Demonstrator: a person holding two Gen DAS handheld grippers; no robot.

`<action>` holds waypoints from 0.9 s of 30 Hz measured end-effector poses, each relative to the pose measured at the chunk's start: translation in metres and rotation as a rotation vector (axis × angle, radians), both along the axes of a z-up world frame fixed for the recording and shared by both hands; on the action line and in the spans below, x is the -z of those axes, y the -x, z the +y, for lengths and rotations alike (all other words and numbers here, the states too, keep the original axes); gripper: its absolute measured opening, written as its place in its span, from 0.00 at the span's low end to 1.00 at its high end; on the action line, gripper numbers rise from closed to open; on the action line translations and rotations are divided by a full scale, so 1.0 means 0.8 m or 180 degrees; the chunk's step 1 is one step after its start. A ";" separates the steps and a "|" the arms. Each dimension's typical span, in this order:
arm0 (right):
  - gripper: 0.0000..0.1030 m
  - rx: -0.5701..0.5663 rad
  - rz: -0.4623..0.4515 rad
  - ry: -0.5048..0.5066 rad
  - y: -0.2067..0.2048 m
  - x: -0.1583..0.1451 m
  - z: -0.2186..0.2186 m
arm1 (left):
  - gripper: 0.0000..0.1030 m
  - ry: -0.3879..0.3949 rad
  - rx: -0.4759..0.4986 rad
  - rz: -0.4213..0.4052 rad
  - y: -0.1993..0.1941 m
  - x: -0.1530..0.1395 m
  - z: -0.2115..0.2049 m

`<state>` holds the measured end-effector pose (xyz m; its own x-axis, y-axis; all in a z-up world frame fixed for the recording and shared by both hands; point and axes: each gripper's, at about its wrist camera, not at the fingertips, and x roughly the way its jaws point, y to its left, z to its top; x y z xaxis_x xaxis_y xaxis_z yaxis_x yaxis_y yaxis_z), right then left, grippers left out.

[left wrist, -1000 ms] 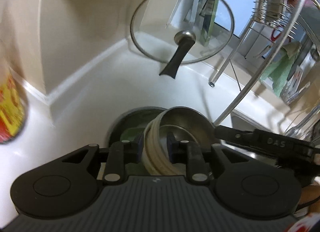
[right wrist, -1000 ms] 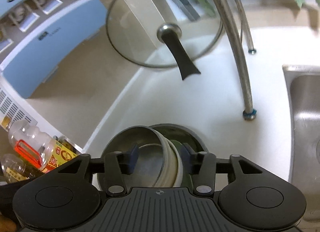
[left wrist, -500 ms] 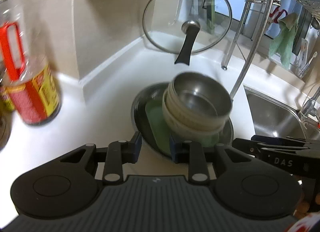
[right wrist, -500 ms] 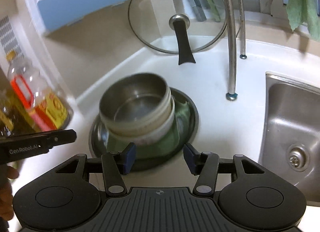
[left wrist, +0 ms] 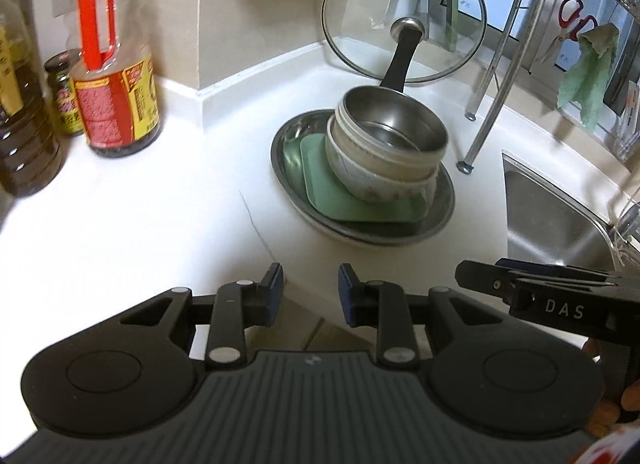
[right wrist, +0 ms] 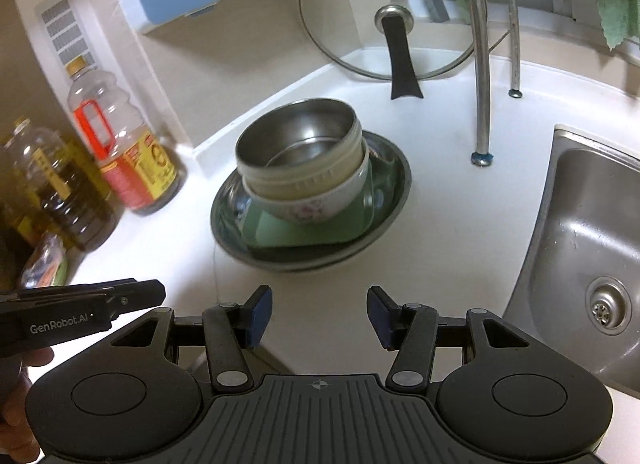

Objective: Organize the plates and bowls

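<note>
A stack stands in the counter's corner. A steel bowl point(left wrist: 396, 131) point(right wrist: 304, 131) nests in a cream-rimmed bowl point(left wrist: 372, 159), which sits in a floral white bowl point(left wrist: 376, 183) point(right wrist: 316, 207). They rest on a green plate point(left wrist: 320, 179) point(right wrist: 288, 232) inside a round steel dish point(left wrist: 444, 199) point(right wrist: 400, 179). My left gripper point(left wrist: 310, 292) is open and empty, well short of the stack at the counter's front. My right gripper point(right wrist: 319, 316) is open wider, also empty and short of the stack. Each gripper shows at the edge of the other's view.
A glass lid point(left wrist: 400, 3) point(right wrist: 360, 15) with a black handle leans on the wall behind the stack. Oil and sauce bottles point(left wrist: 116, 95) stand at the left. Rack legs point(left wrist: 484, 115) and a steel sink point(right wrist: 580, 223) lie to the right. A green cloth point(left wrist: 588, 79) hangs above.
Both grippers had their fingers around the nested bowls' rims a second ago. They have let go and drawn back toward the counter's front; the stack stays put.
</note>
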<state>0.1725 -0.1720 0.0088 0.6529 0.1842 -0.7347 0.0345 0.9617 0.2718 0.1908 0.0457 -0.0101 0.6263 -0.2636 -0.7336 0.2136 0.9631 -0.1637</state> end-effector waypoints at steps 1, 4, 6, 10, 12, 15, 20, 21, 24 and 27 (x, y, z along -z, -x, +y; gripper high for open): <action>0.51 -0.0027 -0.0001 0.0004 0.006 0.000 -0.001 | 0.25 -0.0006 -0.0012 -0.0009 0.008 -0.001 -0.002; 0.51 -0.0077 -0.0010 0.0006 0.022 -0.002 -0.003 | 0.25 -0.0017 -0.0044 -0.0028 0.029 -0.002 -0.007; 0.51 -0.0108 -0.0011 -0.0003 0.034 -0.003 -0.005 | 0.25 -0.0011 -0.0064 -0.0033 0.044 -0.004 -0.011; 0.51 -0.0174 -0.0023 -0.0005 0.055 -0.006 -0.007 | 0.25 -0.0024 -0.0088 -0.0056 0.068 -0.006 -0.017; 0.51 -0.0209 -0.0022 -0.0016 0.065 -0.007 -0.007 | 0.25 -0.0015 -0.0084 -0.0053 0.079 -0.006 -0.021; 0.51 -0.0252 -0.0021 -0.0030 0.079 -0.007 -0.007 | 0.25 -0.0021 -0.0075 -0.0060 0.093 -0.007 -0.026; 0.51 -0.0305 -0.0021 -0.0048 0.094 -0.009 -0.008 | 0.25 -0.0034 -0.0088 -0.0068 0.112 -0.006 -0.031; 0.51 -0.0314 -0.0023 -0.0049 0.097 -0.009 -0.009 | 0.25 -0.0037 -0.0090 -0.0069 0.115 -0.006 -0.031; 0.51 -0.0347 -0.0036 -0.0041 0.103 -0.010 -0.009 | 0.25 -0.0038 -0.0089 -0.0075 0.123 -0.006 -0.035; 0.51 -0.0368 -0.0053 -0.0029 0.110 -0.011 -0.010 | 0.25 -0.0039 -0.0078 -0.0096 0.130 -0.007 -0.039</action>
<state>0.0842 -0.1798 0.0176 0.6389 0.2655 -0.7220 -0.0810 0.9565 0.2801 0.0865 0.0146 -0.0042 0.6545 -0.2391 -0.7173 0.1945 0.9700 -0.1458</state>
